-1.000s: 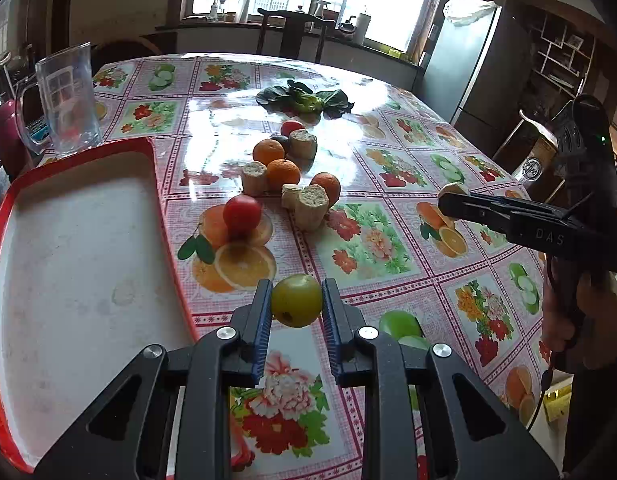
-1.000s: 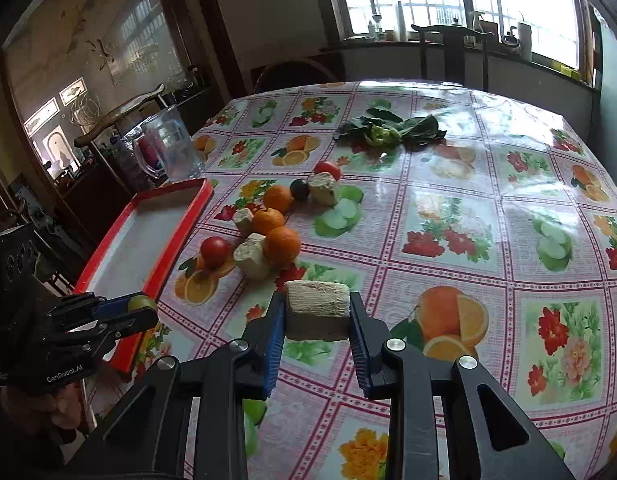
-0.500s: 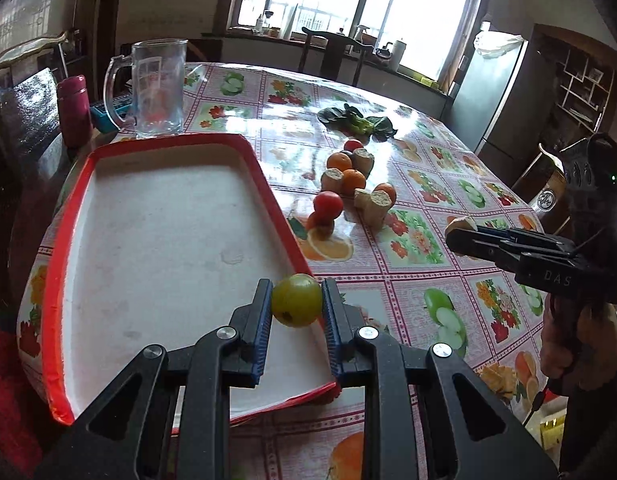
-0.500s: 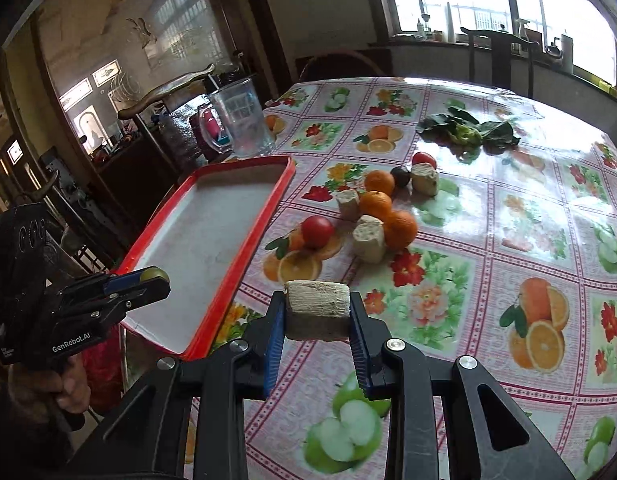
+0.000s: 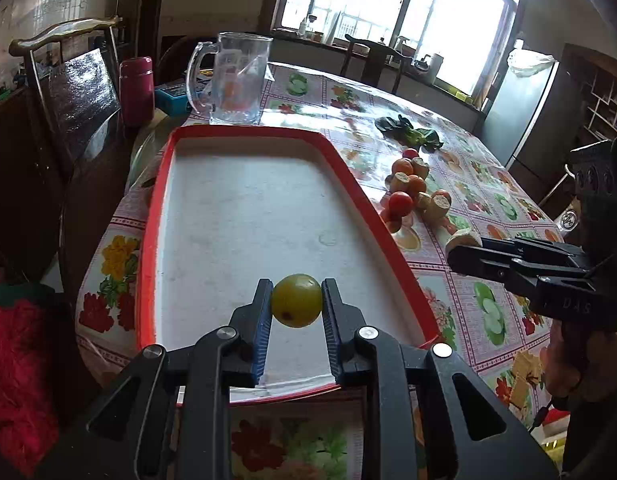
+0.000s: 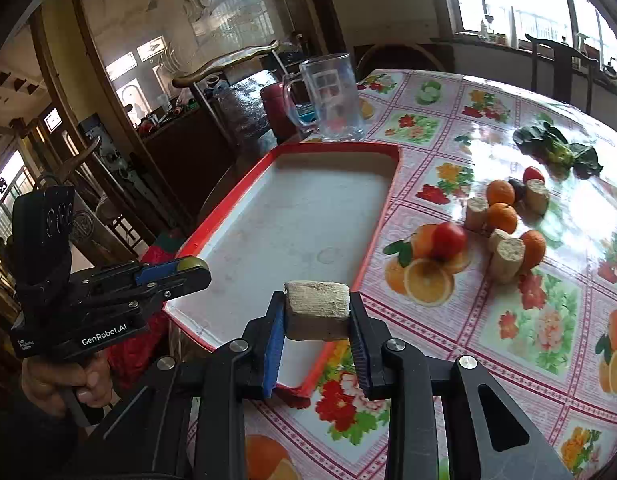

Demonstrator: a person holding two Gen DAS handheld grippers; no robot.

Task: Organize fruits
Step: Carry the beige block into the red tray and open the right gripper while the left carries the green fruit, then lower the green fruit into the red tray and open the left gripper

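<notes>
1. Over the near end of the red-rimmed tray, the left gripper is hanging with its jaws clamped narrow on a yellow-green fruit; the fruit is sitting high at the very tips of the pads.
2. Beside it, above the tray's near right corner, the right gripper is pinching a pale cut chunk between its blue pads, again right at the tips.
3. The remaining fruits are lying in a cluster on the flowered tablecloth to the right of the tray: oranges, a red tomato and more pale chunks.
4. Risk, as I judge it: the round fruit is likely to roll once released, since the tray floor is bare and smooth; letting go from up high could send it to the rim or over it.
5. A second risk: the two grippers are working near each other, so lowering both at once could make them knock together.
6. Room is generous: the whole tray is lying empty. Its near corner is sitting close to the table edge, and a glass mug is standing just beyond the far rim.
</notes>
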